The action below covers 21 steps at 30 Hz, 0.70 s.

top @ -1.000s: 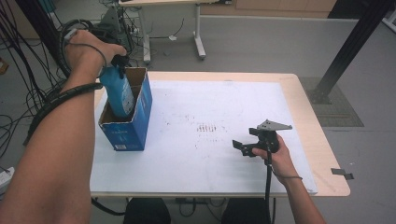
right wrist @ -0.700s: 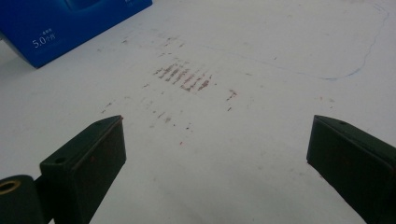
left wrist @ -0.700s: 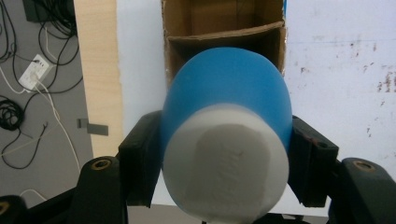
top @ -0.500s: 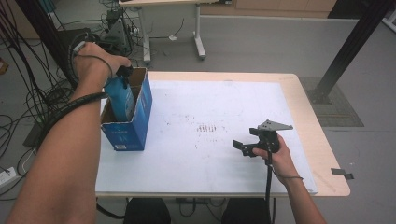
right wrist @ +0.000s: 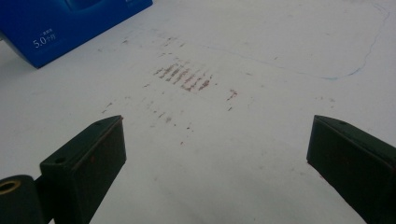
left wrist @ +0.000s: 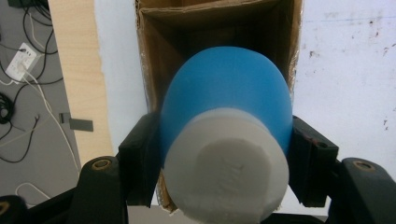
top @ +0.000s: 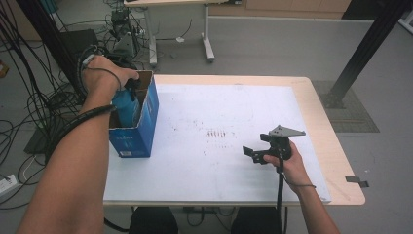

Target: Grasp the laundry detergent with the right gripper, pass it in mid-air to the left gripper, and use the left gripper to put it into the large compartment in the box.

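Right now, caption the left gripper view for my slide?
Left hand-held gripper clamps a blue bottle with white cap over an open cardboard box.

One bottle (left wrist: 224,116), one box (top: 145,117)

Jaws wide apart over the stained white table sheet (right wrist: 261,140), blue box (right wrist: 70,23) beyond.

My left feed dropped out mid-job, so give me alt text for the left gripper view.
The left gripper is shut on a blue bottle with a white cap, held cap-end toward the camera above the open cardboard box. The box stands on the white table cover; floor cables lie far left.
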Each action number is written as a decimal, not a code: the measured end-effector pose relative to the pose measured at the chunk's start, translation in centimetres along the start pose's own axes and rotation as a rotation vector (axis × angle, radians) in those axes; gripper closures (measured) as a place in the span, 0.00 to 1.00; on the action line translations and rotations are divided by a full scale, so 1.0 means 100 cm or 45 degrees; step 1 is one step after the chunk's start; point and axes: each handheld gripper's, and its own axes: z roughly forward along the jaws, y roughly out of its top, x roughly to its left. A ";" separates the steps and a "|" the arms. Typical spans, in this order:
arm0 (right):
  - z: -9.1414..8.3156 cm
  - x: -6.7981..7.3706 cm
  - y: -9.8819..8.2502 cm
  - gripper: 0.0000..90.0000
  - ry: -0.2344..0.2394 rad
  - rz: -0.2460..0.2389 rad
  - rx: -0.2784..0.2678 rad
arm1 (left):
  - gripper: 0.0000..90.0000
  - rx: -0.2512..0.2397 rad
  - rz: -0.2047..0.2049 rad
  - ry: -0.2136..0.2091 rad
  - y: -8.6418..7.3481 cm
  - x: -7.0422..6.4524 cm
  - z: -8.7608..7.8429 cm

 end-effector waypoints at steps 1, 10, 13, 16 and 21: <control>0.000 0.000 0.000 0.05 0.000 0.000 0.000 | 0.42 -0.001 0.001 0.002 0.000 -0.001 0.002; 0.000 0.000 0.000 0.05 0.006 -0.005 0.000 | 0.42 0.018 0.007 0.008 0.000 -0.002 0.020; 0.000 0.000 0.000 0.05 0.007 -0.006 0.002 | 0.42 0.024 0.004 0.011 0.000 -0.003 0.025; 0.001 0.000 0.001 0.05 0.008 -0.006 0.005 | 0.42 0.036 0.001 -0.001 0.001 -0.001 0.034; 0.000 0.000 0.001 0.05 0.007 -0.007 0.006 | 0.42 0.047 0.008 0.000 0.001 -0.001 0.041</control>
